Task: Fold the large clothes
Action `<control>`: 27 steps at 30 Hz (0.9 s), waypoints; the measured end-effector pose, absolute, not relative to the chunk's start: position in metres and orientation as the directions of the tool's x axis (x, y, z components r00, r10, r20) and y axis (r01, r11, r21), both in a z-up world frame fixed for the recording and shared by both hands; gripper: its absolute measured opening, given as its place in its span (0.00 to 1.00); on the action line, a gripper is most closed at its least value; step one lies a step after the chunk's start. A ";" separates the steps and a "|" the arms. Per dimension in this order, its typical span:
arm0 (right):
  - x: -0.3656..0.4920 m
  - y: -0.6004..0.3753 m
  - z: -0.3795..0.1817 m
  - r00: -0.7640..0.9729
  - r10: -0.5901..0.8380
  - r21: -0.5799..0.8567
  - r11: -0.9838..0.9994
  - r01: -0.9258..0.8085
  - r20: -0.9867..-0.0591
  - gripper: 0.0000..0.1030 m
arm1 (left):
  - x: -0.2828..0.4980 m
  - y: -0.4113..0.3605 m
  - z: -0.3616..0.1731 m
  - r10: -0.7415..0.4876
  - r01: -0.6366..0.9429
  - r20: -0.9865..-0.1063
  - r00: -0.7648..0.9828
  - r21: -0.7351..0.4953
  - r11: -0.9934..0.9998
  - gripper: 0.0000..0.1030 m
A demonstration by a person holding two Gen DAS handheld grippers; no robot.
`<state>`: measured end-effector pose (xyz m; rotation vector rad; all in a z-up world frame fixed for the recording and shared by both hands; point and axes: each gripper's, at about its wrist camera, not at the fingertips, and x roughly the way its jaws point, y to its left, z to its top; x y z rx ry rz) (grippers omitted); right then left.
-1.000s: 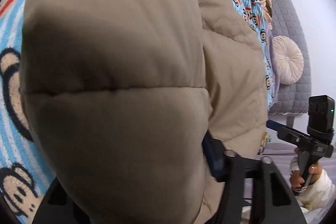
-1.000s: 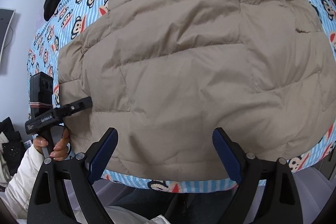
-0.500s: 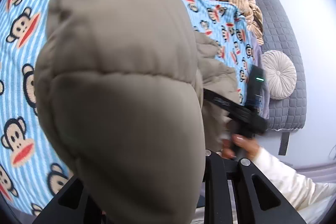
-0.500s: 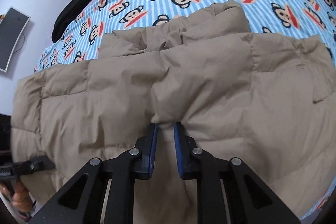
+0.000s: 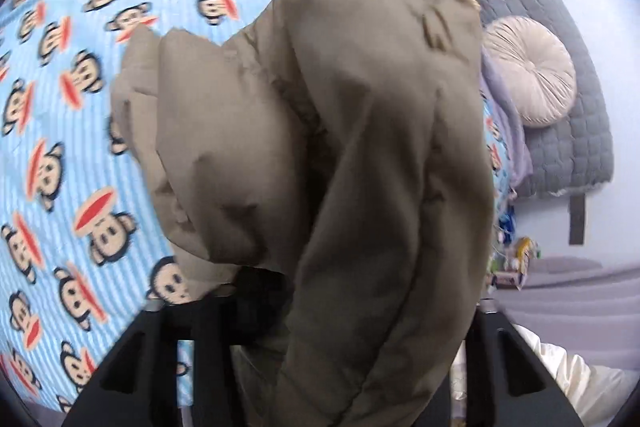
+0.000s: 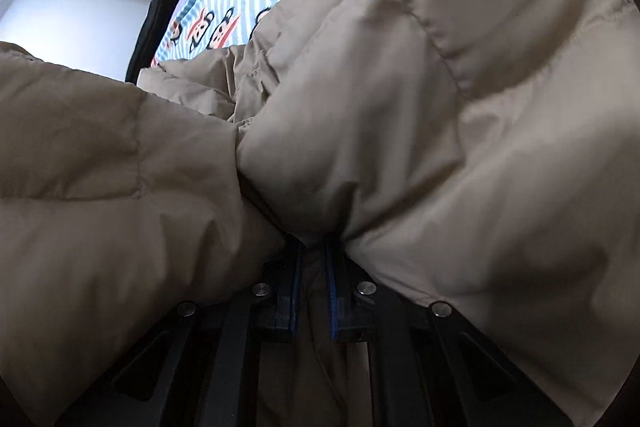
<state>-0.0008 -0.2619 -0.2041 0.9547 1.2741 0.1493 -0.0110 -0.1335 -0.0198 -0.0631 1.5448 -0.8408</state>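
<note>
a: where's the puffer jacket (image 5: 360, 155) right now?

b: a thick tan fold of it is bunched up off the bed, filling most of the left wrist view, with the rest sagging down toward the monkey-print blanket (image 5: 60, 147). in the right wrist view it billows close around the camera on both sides.

a: and the right gripper (image 6: 314, 291)?

b: its blue pads are close together, closing on a pinch of the jacket fabric that runs between them (the pads press it).

a: the left gripper (image 5: 320, 315)?

b: its jaws are opening, with the jacket draped between and over the black fingers. the tips are hidden by cloth, so i cannot tell whether they press on it.

a: what lies around?

b: the blanket covers the bed; at the far right stand a grey quilted headboard (image 5: 560, 27) and a round cream cushion (image 5: 528, 71). a white sleeve (image 5: 568, 379) shows near right, and a black garment (image 6: 154, 23) lies at the blanket's far left edge.
</note>
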 end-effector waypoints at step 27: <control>-0.216 -0.349 -0.084 0.575 0.442 0.714 0.549 0.434 -0.689 0.79 | -0.029 -0.290 -0.067 -0.460 0.737 -0.885 -0.070 -0.357 0.574 0.78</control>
